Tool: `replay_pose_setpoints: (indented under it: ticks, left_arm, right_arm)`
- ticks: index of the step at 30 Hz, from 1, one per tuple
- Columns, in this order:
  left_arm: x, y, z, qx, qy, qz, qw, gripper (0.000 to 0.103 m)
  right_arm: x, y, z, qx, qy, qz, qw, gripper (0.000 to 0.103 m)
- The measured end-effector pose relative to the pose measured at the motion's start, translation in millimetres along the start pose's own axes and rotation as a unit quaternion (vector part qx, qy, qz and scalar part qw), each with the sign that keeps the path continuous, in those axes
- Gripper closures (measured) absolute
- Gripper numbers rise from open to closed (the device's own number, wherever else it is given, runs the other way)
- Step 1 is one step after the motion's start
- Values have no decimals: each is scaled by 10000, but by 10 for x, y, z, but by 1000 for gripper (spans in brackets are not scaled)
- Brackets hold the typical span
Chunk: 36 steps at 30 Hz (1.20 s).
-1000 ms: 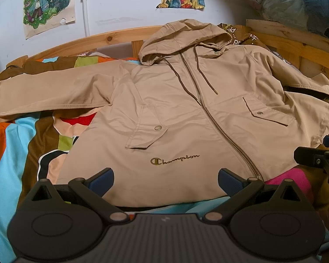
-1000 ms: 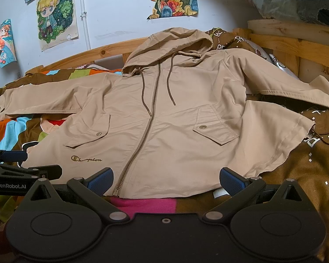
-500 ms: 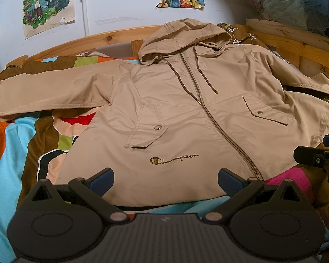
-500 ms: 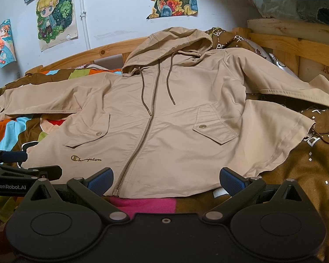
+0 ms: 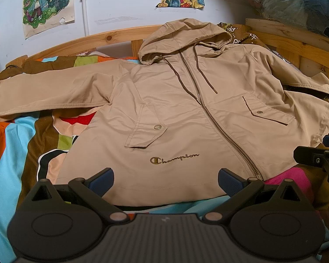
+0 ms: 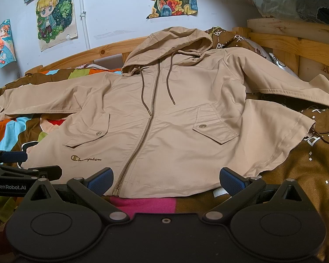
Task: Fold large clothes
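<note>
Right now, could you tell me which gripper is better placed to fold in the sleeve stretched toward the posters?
Left. The left gripper hovers open near the sleeve; the right gripper sits past the zipper.

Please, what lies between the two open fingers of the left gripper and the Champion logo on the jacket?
In the left wrist view, only plain beige fabric of the jacket lies between the left gripper and the logo; nothing else is there.

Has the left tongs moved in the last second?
No. The left tongs sit at the same spot over the jacket hem, below the Champion logo.
</note>
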State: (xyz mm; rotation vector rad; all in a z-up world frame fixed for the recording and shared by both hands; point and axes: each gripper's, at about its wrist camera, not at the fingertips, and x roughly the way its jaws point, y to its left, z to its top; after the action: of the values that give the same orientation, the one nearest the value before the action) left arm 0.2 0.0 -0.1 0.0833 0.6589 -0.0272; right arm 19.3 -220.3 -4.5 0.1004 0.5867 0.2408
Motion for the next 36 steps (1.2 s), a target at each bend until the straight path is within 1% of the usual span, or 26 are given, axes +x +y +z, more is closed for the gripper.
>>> replay_pose_setpoints:
  ticks: [22, 36]
  left_arm:
    - [-3, -2, -1, 2, 8, -8, 10000, 1]
    - [63, -18, -20, -13, 94, 45, 9999, 1]
  right_arm:
    - [-3, 11, 11, -6, -4, 0, 10000, 1]
    - [2, -19, 15, 110, 45, -152, 9998, 1]
